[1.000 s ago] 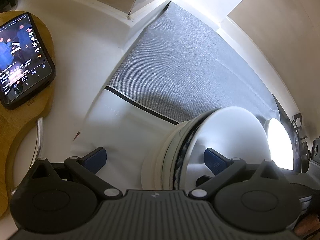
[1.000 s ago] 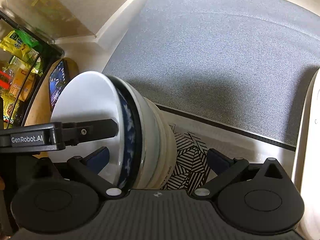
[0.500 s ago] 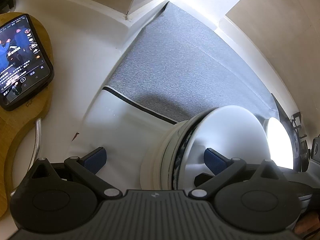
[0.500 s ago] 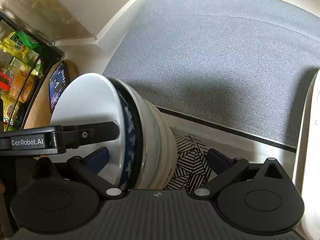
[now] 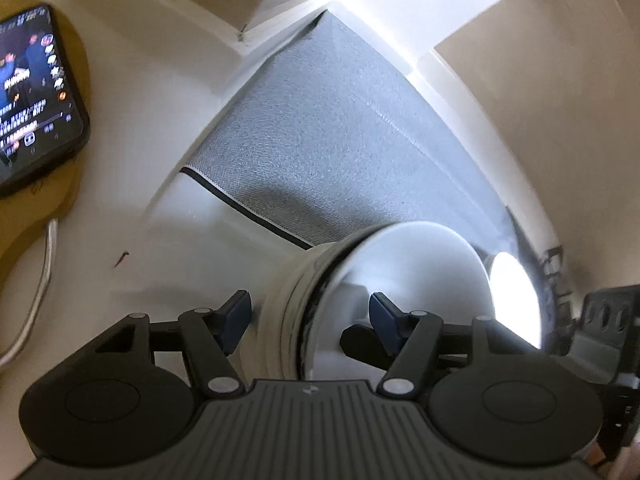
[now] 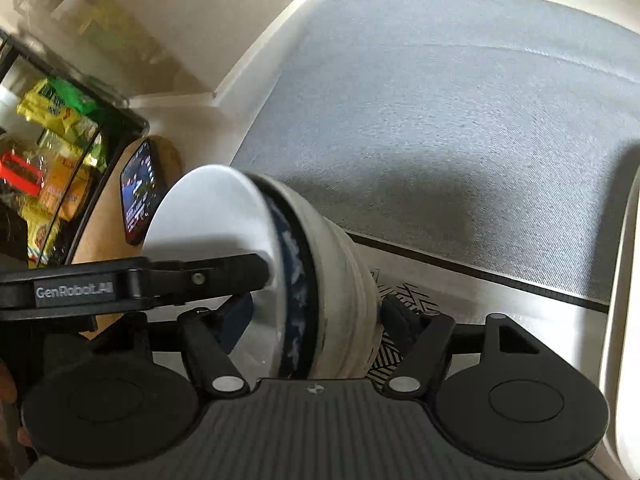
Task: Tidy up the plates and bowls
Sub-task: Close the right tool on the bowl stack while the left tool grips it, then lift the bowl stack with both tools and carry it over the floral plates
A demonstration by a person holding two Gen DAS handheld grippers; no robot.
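Two grippers, one bowl stack

My left gripper (image 5: 308,316) and right gripper (image 6: 320,312) have just been closing on the stacked white bowls with a blue rim (image 6: 320,280), one from each side, so the bowls cannot slip.

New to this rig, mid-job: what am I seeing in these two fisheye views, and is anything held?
No robot arm: a person holds two hand grippers, each with a camera looking along its fingers. One view is from the left gripper, the other from the right gripper. Both straddle one stack of white bowls tipped on its side, and their jaws have just been closing; blur hides whether the pads press yet. Beneath lies a grey mat; a lit phone rests on a wooden board.
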